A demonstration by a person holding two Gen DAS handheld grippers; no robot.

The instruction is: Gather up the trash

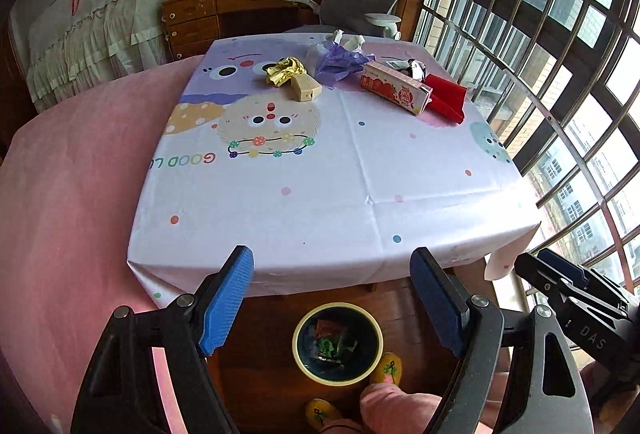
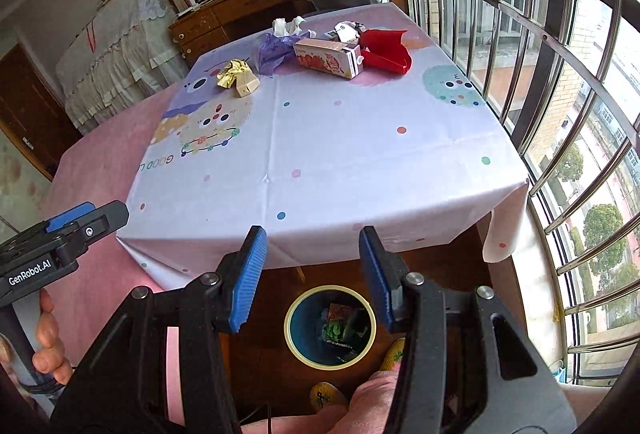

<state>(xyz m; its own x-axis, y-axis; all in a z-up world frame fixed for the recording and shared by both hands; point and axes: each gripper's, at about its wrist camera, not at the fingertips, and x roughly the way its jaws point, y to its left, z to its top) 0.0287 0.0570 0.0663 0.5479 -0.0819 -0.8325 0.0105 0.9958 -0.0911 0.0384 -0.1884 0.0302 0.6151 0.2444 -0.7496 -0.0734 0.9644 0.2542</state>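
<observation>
Trash on the far side of the table [image 1: 320, 193], bin [image 1: 337, 342] on the floor at its near edge.

Gold foil [image 1: 285, 71], purple bag [image 1: 338, 62], pink carton [image 1: 394, 86] and red wrapper [image 1: 447, 95] lie beyond the table's middle. Left gripper [image 1: 334, 298] and right gripper [image 2: 314, 276] hover over the bin, both released and empty.

Tablecloth [image 1: 320, 193] white-lilac, cartoon monsters and scattered coloured dots, "GOOD LU" lettering in pastel. Bedspread [image 1: 80, 173] beside it plain pink. Trash: crumpled gold foil [image 1: 285, 70], beige block [image 1: 306, 88], purple plastic bag [image 1: 340, 62], pink-red printed carton [image 1: 396, 86] (fruit-like print), glossy red wrapper [image 1: 448, 98]. Bin [image 1: 337, 344] cream rim, dark blue inside, green and red scraps in it. Gripper pads [image 1: 228, 304] blue, frames black. Slippers [image 1: 388, 368] yellow, patterned.
</observation>
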